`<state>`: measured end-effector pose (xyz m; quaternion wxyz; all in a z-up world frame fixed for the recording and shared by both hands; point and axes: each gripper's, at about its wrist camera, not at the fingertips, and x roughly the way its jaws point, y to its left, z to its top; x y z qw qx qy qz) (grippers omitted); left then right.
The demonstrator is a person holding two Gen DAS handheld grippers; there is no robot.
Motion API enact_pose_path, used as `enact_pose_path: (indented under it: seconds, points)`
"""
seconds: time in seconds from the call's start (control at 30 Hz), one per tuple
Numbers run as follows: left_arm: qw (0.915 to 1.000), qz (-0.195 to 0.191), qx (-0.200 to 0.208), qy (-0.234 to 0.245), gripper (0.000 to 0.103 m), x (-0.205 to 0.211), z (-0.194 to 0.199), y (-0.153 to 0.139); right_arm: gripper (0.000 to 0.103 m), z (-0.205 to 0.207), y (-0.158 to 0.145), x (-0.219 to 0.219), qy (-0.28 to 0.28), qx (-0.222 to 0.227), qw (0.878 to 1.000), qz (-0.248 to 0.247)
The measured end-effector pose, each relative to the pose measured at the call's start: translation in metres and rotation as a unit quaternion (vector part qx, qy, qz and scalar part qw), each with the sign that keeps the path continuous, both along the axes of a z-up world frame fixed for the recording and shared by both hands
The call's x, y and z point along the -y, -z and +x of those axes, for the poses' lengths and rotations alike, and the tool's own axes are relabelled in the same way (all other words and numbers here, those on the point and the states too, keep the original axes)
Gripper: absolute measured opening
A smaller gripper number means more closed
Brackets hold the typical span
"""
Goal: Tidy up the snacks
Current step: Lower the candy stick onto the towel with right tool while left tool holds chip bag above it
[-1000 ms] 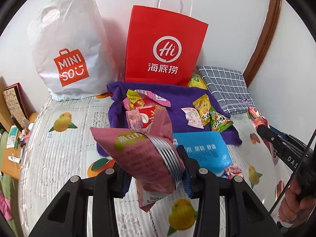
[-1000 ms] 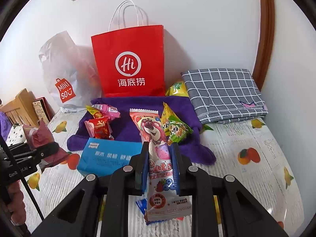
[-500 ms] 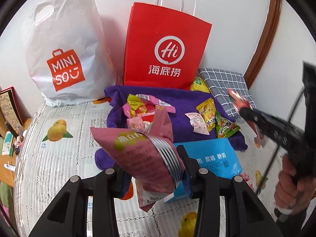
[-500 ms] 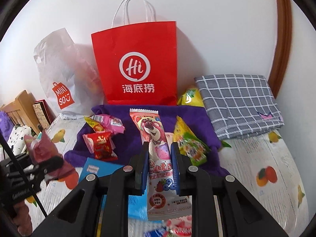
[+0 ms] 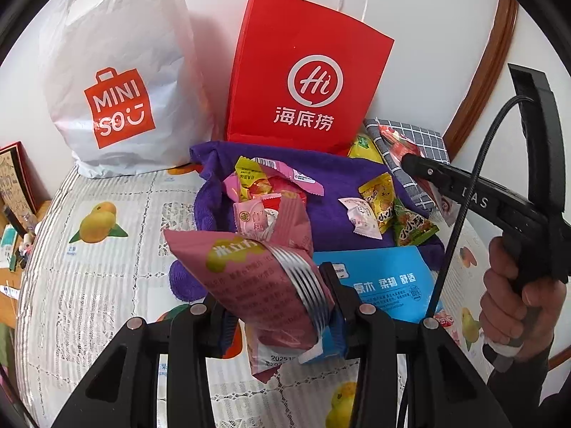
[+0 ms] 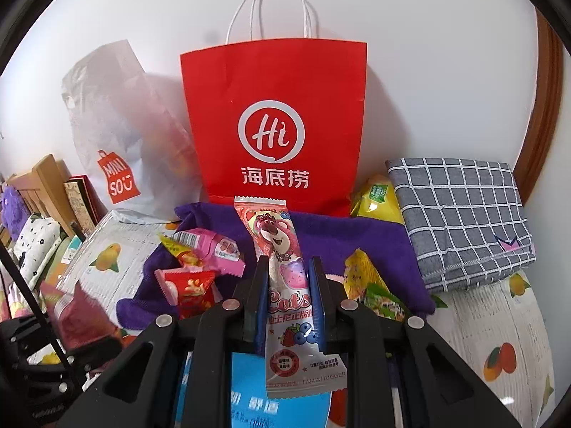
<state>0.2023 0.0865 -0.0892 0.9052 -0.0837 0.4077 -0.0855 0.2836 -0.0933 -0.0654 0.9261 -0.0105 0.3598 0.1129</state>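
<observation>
My left gripper (image 5: 274, 285) is shut on a dark pink snack bag (image 5: 249, 274) held above the bed. My right gripper (image 6: 287, 278) is shut on a long pink bear-print snack packet (image 6: 282, 271), lifted toward the red Haidilao paper bag (image 6: 274, 125); it also shows at the right of the left wrist view (image 5: 421, 167). The red bag (image 5: 303, 78) stands at the wall beside a white Miniso plastic bag (image 5: 114, 71). Several small snack packets (image 5: 378, 203) lie on a purple towel (image 5: 339, 178).
A blue flat pack (image 5: 385, 281) lies in front of the towel. A folded grey checked cloth (image 6: 460, 214) sits at the right, a yellow-green packet (image 6: 374, 199) beside the red bag. Books and clutter (image 6: 43, 214) line the bed's left edge.
Both grippers moved forward toward the bags. The right gripper rose with the bear packet and came in closer to the red bag, now showing large in the left wrist view.
</observation>
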Motion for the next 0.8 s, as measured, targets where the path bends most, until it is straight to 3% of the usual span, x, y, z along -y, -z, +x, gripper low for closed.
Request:
enact_pose_path:
  seconds: [0.17, 0.53, 0.67, 0.8]
  points:
    - [0.9999, -0.005, -0.006, -0.009, 0.040, -0.005, 0.002, 0.005, 0.021, 0.009, 0.014, 0.007, 0.000, -0.006, 1.000, 0.009]
    - [0.9998, -0.012, -0.007, -0.011, 0.040, -0.008, 0.003, 0.006, 0.021, 0.044, 0.071, 0.018, -0.010, -0.096, 0.993, 0.064]
    - [0.9998, -0.014, -0.007, -0.010, 0.040, -0.008, 0.002, 0.006, 0.022, 0.050, 0.081, 0.018, -0.007, -0.118, 0.991, 0.070]
    - [0.9998, -0.015, -0.008, -0.009, 0.040, -0.007, 0.003, 0.007, 0.022, 0.048, 0.079, 0.022, -0.002, -0.110, 0.992, 0.068]
